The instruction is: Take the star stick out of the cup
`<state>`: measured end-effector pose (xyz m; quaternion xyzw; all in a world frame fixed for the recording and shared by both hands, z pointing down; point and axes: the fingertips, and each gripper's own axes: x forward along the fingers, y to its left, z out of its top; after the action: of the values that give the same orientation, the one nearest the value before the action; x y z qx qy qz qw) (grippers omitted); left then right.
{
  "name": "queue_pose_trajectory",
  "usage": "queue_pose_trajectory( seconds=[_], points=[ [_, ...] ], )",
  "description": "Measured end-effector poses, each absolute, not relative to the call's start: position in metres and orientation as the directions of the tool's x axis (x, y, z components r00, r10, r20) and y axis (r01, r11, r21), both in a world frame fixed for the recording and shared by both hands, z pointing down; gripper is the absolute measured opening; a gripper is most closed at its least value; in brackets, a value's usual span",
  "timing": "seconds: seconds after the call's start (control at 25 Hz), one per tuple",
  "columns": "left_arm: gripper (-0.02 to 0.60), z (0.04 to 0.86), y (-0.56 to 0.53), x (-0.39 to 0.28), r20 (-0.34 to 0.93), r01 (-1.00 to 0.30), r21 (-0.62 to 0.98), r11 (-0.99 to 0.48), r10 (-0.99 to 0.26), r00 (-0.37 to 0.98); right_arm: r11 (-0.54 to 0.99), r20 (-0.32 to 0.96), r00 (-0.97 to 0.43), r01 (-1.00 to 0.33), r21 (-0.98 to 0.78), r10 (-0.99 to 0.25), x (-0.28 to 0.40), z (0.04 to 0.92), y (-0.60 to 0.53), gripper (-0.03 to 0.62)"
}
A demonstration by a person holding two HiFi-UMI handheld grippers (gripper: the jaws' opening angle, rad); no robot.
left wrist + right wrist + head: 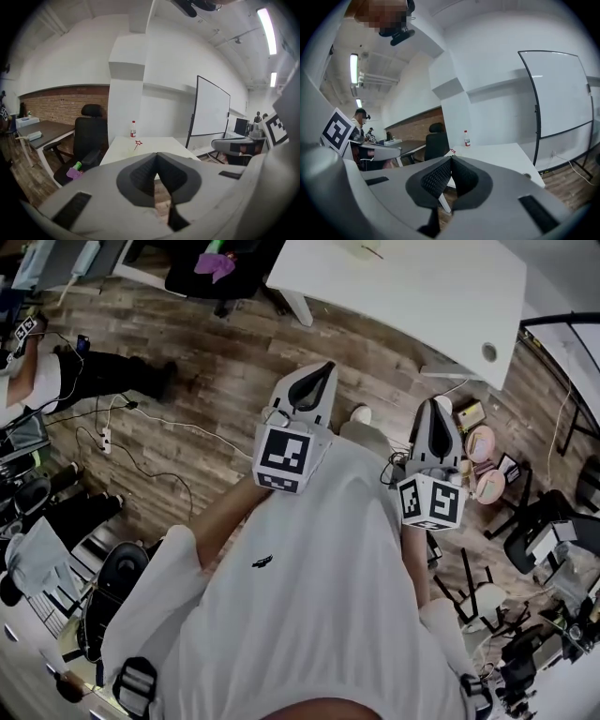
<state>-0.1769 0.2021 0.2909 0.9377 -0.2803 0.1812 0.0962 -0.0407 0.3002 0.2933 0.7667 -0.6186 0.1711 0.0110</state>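
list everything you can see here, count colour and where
table: 1, white, ahead of both grippers
star stick: 1, red, standing on the table
bottle: 1, clear with red label, table's far end
chair: 1, black, left of the table
lump: 1, purple with green, on the chair seat
whiteboard: 1, white with black frame, right of the table
desk: 1, brown, by the brick wall
floor: wood planks
shirt: 1, white, on the person
left gripper: 1, grey, shut, empty
right gripper: 1, grey, shut, empty
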Motion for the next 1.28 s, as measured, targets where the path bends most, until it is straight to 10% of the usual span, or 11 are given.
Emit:
queue_pose_trajectory(
  seconds=[1.28],
  points=[
    [-0.005,0.312,0.074,-0.059,0.442,-0.627,0.122,-0.769,-0.524,0.728,-0.118,0.324,0.040,-0.967,-0.227,-0.945,0.065,0.318,0.152,0.003]
  ],
)
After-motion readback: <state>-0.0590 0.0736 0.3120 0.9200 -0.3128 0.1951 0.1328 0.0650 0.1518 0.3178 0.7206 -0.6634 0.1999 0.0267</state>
